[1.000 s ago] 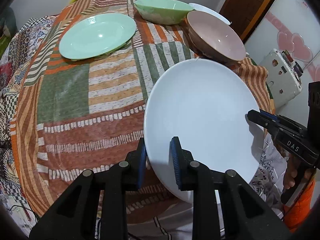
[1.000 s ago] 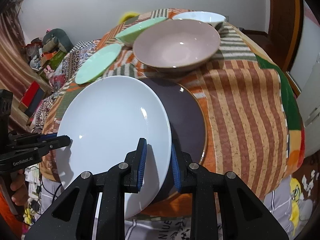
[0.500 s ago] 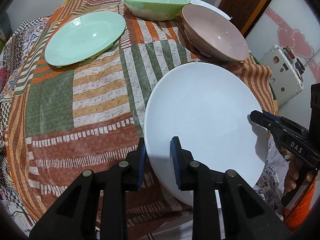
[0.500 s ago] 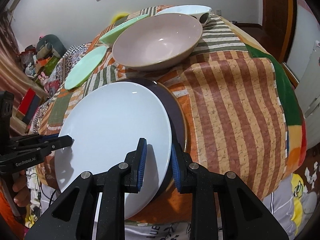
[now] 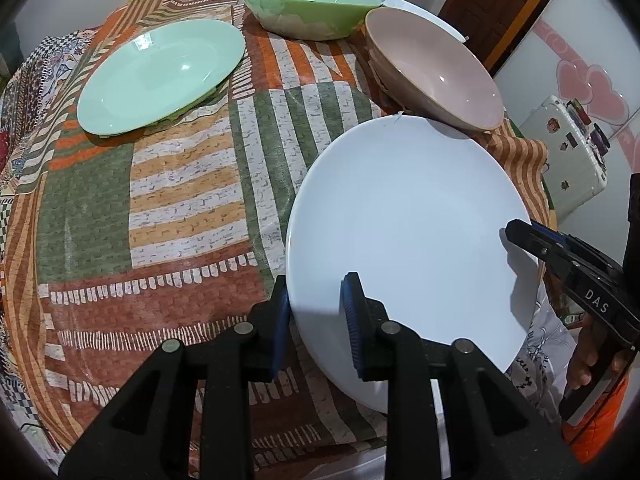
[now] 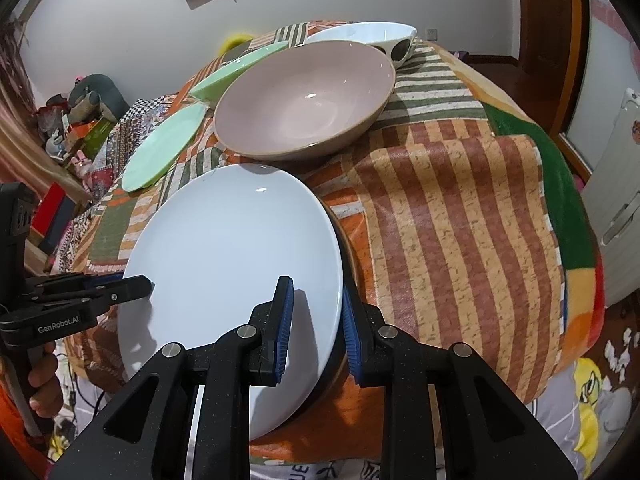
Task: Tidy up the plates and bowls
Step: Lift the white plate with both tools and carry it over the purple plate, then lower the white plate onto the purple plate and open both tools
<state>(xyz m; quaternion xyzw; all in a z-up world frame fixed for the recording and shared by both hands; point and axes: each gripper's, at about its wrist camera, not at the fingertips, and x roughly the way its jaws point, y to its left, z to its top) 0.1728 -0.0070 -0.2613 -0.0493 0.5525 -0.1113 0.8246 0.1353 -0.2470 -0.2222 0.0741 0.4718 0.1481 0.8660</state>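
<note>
A large white plate point(image 5: 408, 220) point(image 6: 232, 248) is held low and tilted over the near edge of the table. My left gripper point(image 5: 316, 296) point(image 6: 136, 284) is shut on its near-left rim. My right gripper point(image 6: 316, 292) point(image 5: 516, 232) is shut on its right rim. Under the white plate lies a dark plate point(image 6: 335, 362), of which only a sliver shows along the right side. Behind them a pink bowl point(image 5: 436, 72) point(image 6: 304, 96) stands almost against the white plate's far rim.
A green plate point(image 5: 160, 76) point(image 6: 164, 148) lies at the back left. A green bowl point(image 5: 312, 4) point(image 6: 236, 72) and a white spotted bowl point(image 6: 372, 36) stand at the far edge. A striped patchwork cloth point(image 5: 180, 200) covers the table. A white cabinet point(image 5: 568, 160) stands right.
Both grippers carried the white plate forward and down over the dark plate, which showed broadly before and is now nearly covered. The pink bowl is much closer to the plate's rim.
</note>
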